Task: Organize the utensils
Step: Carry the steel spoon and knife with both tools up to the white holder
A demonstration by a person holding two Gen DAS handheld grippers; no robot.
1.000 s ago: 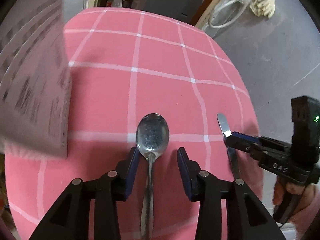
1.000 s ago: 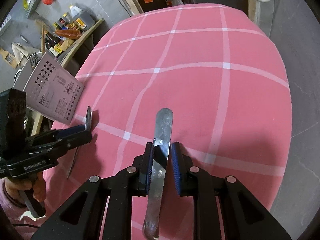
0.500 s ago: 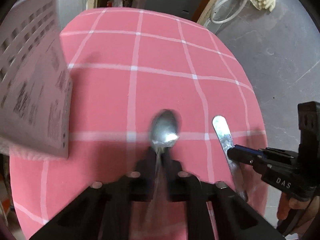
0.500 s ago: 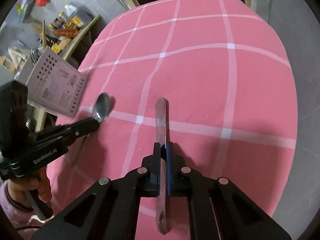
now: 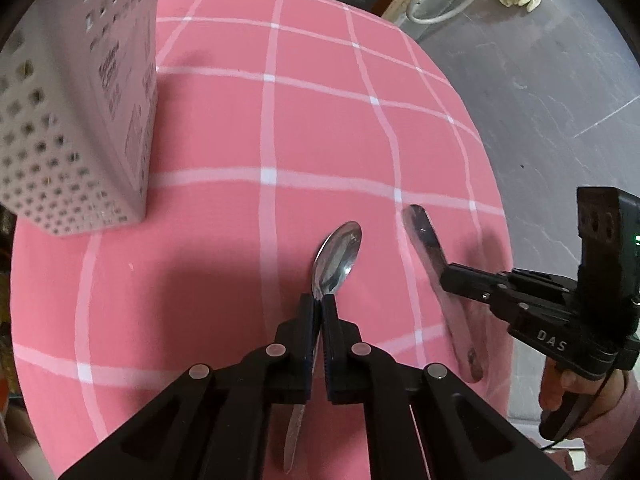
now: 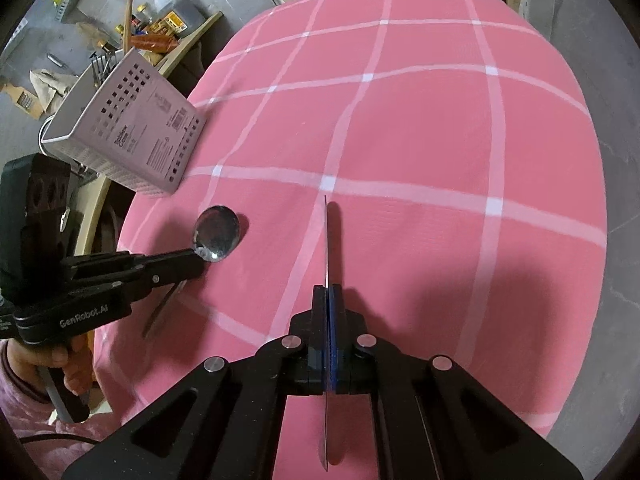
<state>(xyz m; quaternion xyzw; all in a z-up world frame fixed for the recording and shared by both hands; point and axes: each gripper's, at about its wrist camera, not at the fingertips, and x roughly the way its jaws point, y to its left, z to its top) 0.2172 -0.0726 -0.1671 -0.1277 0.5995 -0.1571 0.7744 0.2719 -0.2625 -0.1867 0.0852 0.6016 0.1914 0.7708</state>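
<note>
pink checked cloth (image 5: 224, 128) covers the table. the knife (image 6: 327, 240) is seen edge-on, so its blade is hard to make out; it is clamped in the right gripper (image 6: 329, 294). the spoon (image 5: 337, 256) is pinched at its neck by the left gripper (image 5: 319, 304), its handle partly hidden. the perforated holder (image 6: 132, 136) stands far left at the table edge, its contents unseen. open cloth lies beyond both utensils.

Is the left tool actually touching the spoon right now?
Touching. In the left wrist view the left tool is shut on the spoon just below its bowl, with the handle running between the fingers. The right wrist view shows the same grip from the side.
</note>
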